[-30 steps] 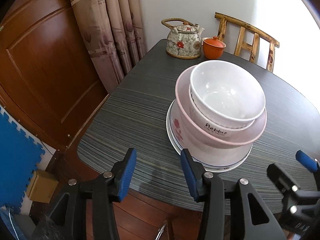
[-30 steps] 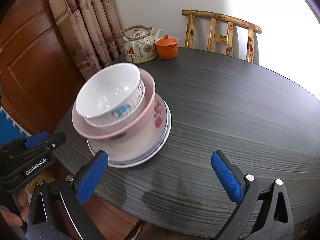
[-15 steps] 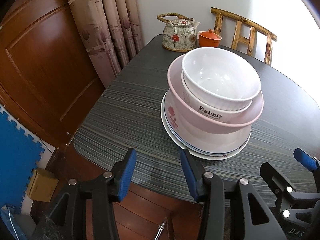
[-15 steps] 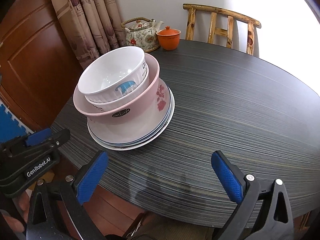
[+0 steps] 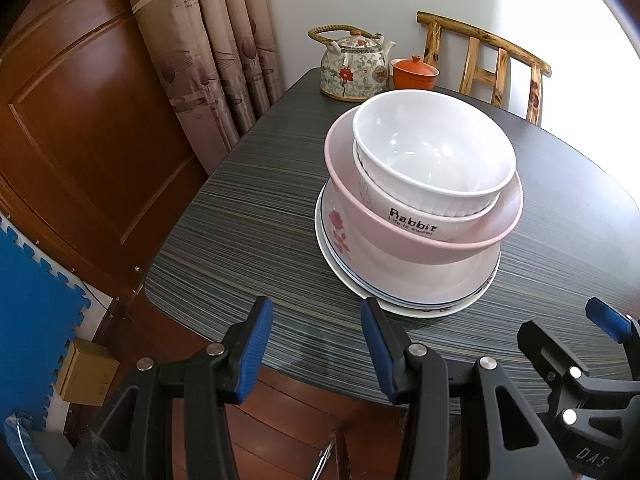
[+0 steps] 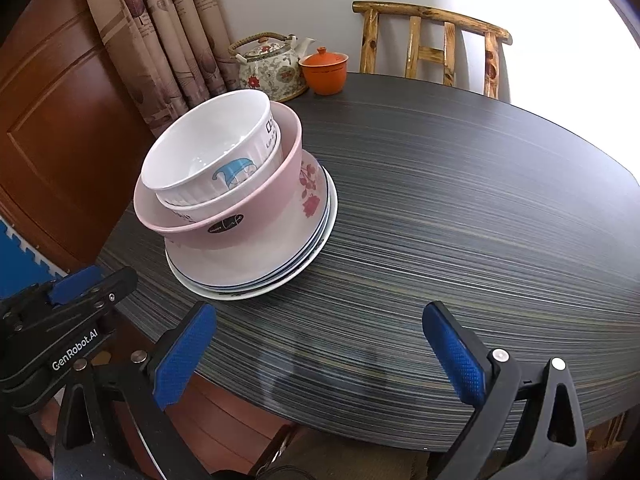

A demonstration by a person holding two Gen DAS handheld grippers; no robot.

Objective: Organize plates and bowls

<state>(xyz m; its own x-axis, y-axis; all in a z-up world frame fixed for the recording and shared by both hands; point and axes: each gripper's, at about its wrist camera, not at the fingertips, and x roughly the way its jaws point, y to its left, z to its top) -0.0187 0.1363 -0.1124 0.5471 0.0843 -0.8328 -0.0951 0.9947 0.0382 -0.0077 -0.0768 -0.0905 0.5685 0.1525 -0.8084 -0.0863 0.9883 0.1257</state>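
Stack of bowls and plates [image 5: 416, 216] sits larger and nearer in left wrist view than a second ago, its near rim now just beyond the left gripper [image 5: 316, 350] fingertips. In right wrist view the stack [image 6: 240, 208] also looms bigger, drawn closer to the right gripper [image 6: 320, 354]. Teapot [image 6: 272, 66] and orange lidded cup [image 6: 324, 70] appear larger too

Both wrist cameras look steeply down from near the bench [image 5: 256, 216] edge, side by side; both share the stacked bowls [image 6: 224, 184].
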